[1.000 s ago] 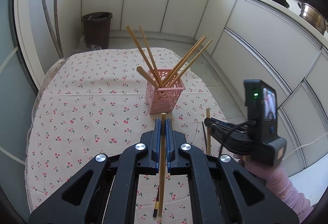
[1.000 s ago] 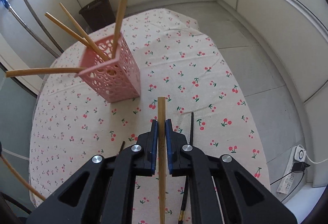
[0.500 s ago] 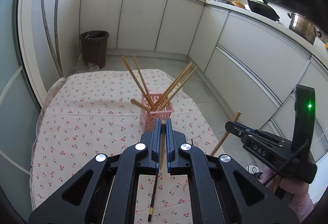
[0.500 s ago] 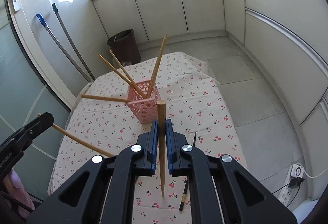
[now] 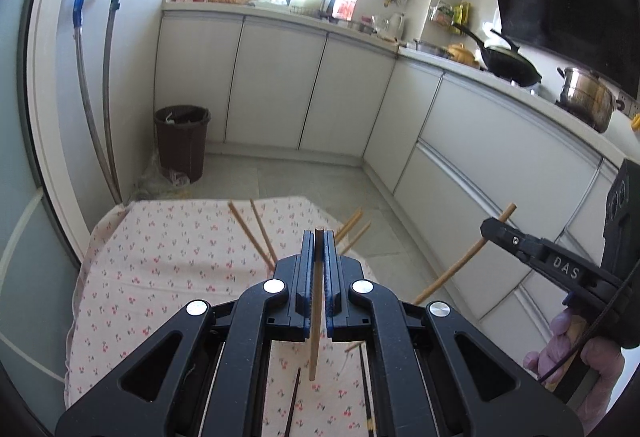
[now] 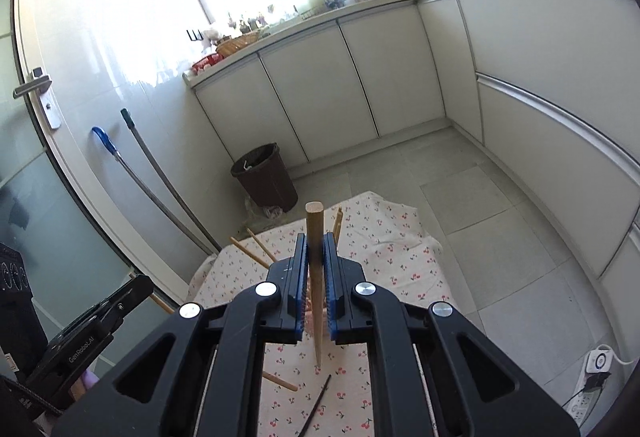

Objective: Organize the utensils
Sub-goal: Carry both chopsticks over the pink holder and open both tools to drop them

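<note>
My left gripper (image 5: 319, 237) is shut on a wooden chopstick (image 5: 314, 341) that hangs point down, high over the cherry-print table (image 5: 168, 265). My right gripper (image 6: 316, 241) is shut on a second wooden chopstick (image 6: 314, 221), also point down. The right gripper (image 5: 494, 229) appears in the left wrist view at the right with its stick (image 5: 460, 265) slanting. Only a sliver of the pink basket (image 6: 307, 317) shows between the right fingers. Several chopsticks (image 5: 252, 233) stick up out of it. Dark chopsticks (image 5: 294, 409) lie on the cloth.
A brown bin (image 5: 182, 141) stands on the floor beyond the table, with two mop handles (image 5: 106, 97) against the wall at the left. White cabinets (image 5: 500, 157) run along the back and right. A power strip (image 6: 592, 389) lies on the floor at the right.
Both grippers have risen with their chopsticks and tilted up. The table has sunk low in both views, and the pink basket is now mostly hidden behind the fingers.
</note>
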{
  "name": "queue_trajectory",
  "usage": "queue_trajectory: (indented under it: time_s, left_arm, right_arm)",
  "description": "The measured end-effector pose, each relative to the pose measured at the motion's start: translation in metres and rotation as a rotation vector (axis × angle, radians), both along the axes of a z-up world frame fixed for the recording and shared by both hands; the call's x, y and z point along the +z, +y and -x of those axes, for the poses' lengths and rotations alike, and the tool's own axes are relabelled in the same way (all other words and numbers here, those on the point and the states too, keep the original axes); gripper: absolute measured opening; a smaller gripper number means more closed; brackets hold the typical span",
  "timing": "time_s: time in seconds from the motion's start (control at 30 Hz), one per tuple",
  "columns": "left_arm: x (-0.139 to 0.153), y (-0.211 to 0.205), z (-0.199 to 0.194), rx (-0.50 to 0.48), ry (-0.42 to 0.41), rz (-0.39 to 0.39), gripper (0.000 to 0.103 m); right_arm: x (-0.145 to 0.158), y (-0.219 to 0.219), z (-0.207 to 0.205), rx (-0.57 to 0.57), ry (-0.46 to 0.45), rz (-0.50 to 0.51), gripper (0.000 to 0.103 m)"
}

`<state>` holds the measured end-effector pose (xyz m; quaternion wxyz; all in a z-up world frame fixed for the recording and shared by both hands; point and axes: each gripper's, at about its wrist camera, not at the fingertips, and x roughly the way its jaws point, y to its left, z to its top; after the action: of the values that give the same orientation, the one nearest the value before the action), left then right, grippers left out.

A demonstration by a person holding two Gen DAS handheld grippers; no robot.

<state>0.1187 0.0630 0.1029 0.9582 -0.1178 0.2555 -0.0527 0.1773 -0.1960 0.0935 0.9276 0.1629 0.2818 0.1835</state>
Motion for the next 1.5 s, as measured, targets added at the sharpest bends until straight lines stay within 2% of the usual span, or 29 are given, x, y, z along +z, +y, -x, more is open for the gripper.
queue_trajectory:
  time_s: [0.23, 0.43, 0.53, 0.6, 0.67, 0.7, 0.73, 0.83, 0.97, 1.07, 1.4, 1.5]
  left_arm:
    - [0.03, -0.001, -0.025, 0.047, -0.079, 0.01, 0.004]
    - [0.03, -0.003, -0.059, 0.101, -0.077, -0.01, 0.004]
    - [0.021, -0.001, -0.081, 0.129, -0.049, -0.004, 0.005]
    - [0.009, -0.002, -0.101, 0.139, 0.024, -0.018, 0.005]
    - [-0.008, 0.004, -0.117, 0.168, 0.125, -0.004, 0.018]
    - [-0.013, 0.009, -0.117, 0.188, 0.137, 0.019, 0.028]
    - [-0.014, 0.015, -0.112, 0.204, 0.128, 0.038, 0.032]
    - [-0.008, 0.025, -0.085, 0.244, 0.068, 0.057, 0.037]
    - [-0.006, 0.04, -0.048, 0.267, 0.009, 0.134, 0.046]
    - [-0.009, 0.046, -0.037, 0.277, 0.011, 0.156, 0.046]
    - [-0.027, 0.045, -0.051, 0.225, 0.083, 0.133, 0.046]
    - [-0.032, 0.045, -0.053, 0.216, 0.095, 0.143, 0.046]
  right_arm:
    - [0.011, -0.01, -0.013, -0.007, -0.026, -0.066, 0.008]
    - [0.0, -0.01, -0.034, -0.003, 0.022, -0.096, 0.008]
    - [-0.004, -0.009, -0.04, -0.007, 0.033, -0.092, 0.008]
    - [-0.005, -0.009, -0.045, -0.01, 0.039, -0.095, 0.008]
    - [-0.006, -0.009, -0.047, -0.014, 0.047, -0.102, 0.008]
    - [-0.006, -0.009, -0.048, -0.016, 0.05, -0.106, 0.008]
    - [-0.006, -0.009, -0.049, -0.017, 0.052, -0.11, 0.008]
    - [-0.004, -0.008, -0.051, -0.024, 0.044, -0.124, 0.008]
    - [-0.002, -0.002, -0.054, -0.061, 0.025, -0.116, 0.008]
    - [-0.005, 0.005, -0.06, -0.081, 0.019, -0.115, 0.008]
    - [-0.031, 0.042, -0.09, -0.118, 0.052, -0.062, 0.008]
    - [-0.045, 0.054, -0.099, -0.101, 0.081, -0.031, 0.013]
